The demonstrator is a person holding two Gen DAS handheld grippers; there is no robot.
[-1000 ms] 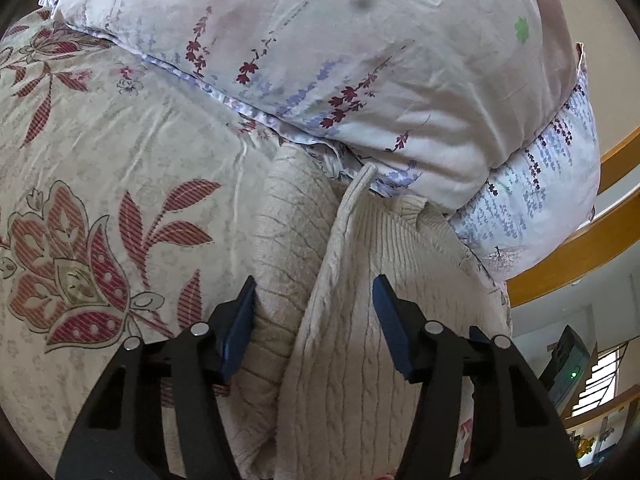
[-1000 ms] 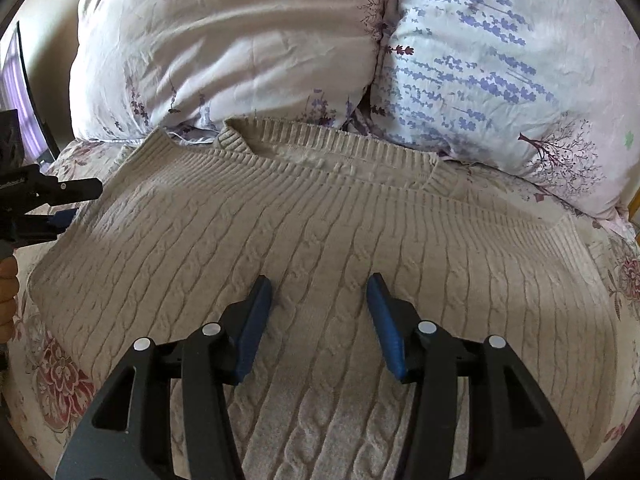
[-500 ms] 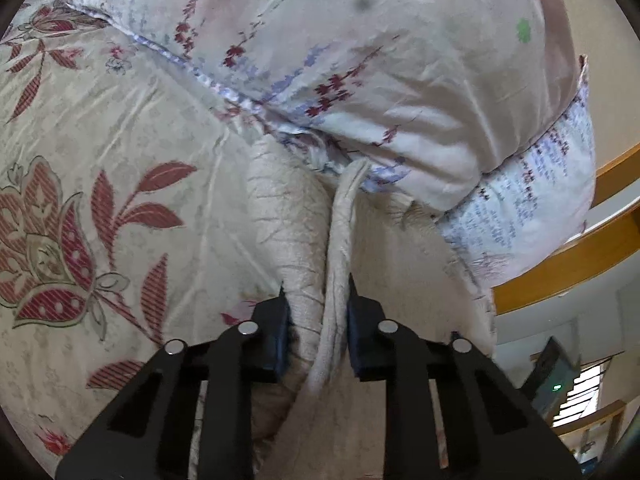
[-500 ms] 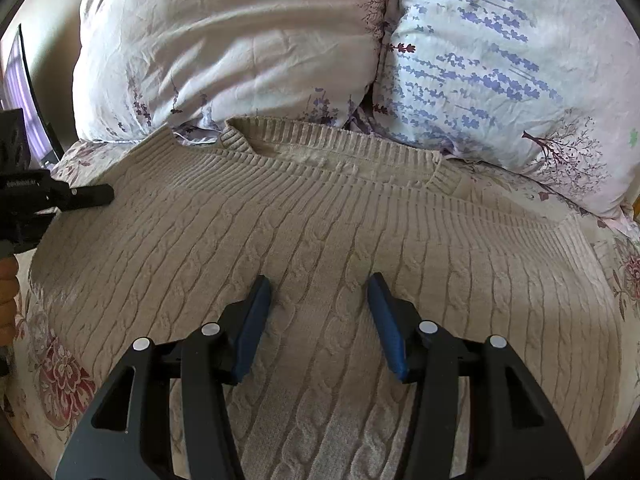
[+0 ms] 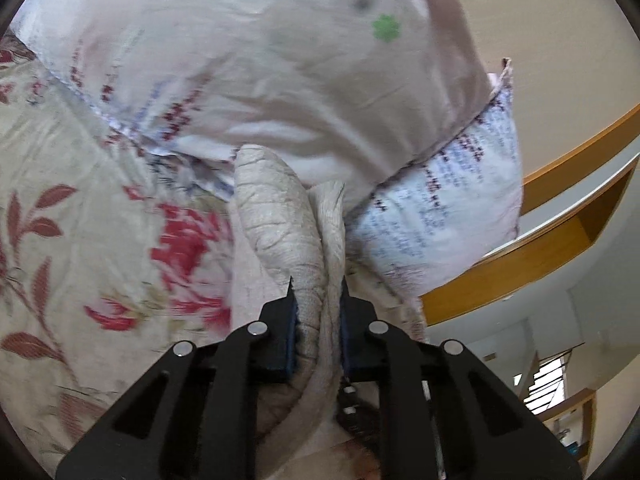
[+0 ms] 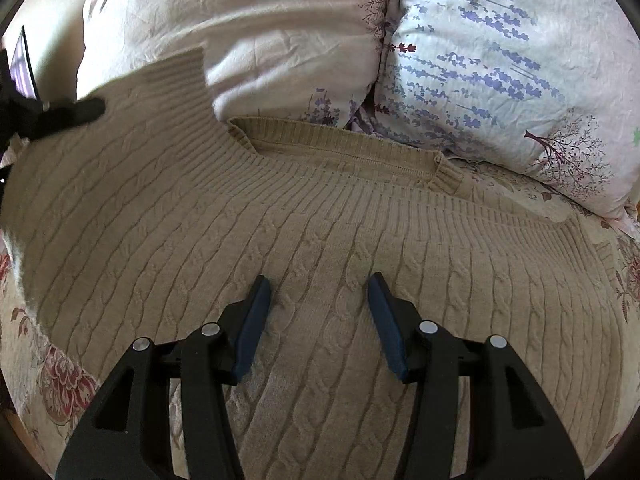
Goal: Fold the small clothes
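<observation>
Right gripper (image 6: pixel 318 320): nearest in the right wrist view, hovering above the middle of the sweater (image 6: pixel 320 240); jaws standing apart with nothing between them, the knit only underneath; probably parked there to pin the body once the fold comes across.

Sweater: beige cable-knit, spread flat on the floral bedspread (image 6: pixel 60 384) with its ribbed neckline (image 6: pixel 340 140) toward the pillows; it is the landmark for everything below.

Left gripper (image 5: pixel 316 320): at the sweater's left shoulder edge; jaws closing, the pads already pressing a bunched ridge of knit between them; seen from the right wrist view as a dark shape (image 6: pixel 60 114) at the far left of the sweater.

Lifted corner (image 6: pixel 160 80): the sweater's left shoulder, raised off the bedspread and standing in front of the pink pillow; held up this way, by my reading, so that side can be carried over toward the sweater's centre.

Sweater's right side: lying flat, shoulder and hem untouched; that half looks not yet folded.

Pink pillow (image 6: pixel 240 20): just beyond the sweater's neckline, left of centre.

Lavender-print pillow (image 6: pixel 500 60): beyond the neckline on the right, touching the pink one.

Wooden rail (image 5: pixel 560 152): past the pillows in the left wrist view, well apart from the sweater.

Risk: the pinch takes a thick bunch, so layers may slip or drag unevenly.
</observation>
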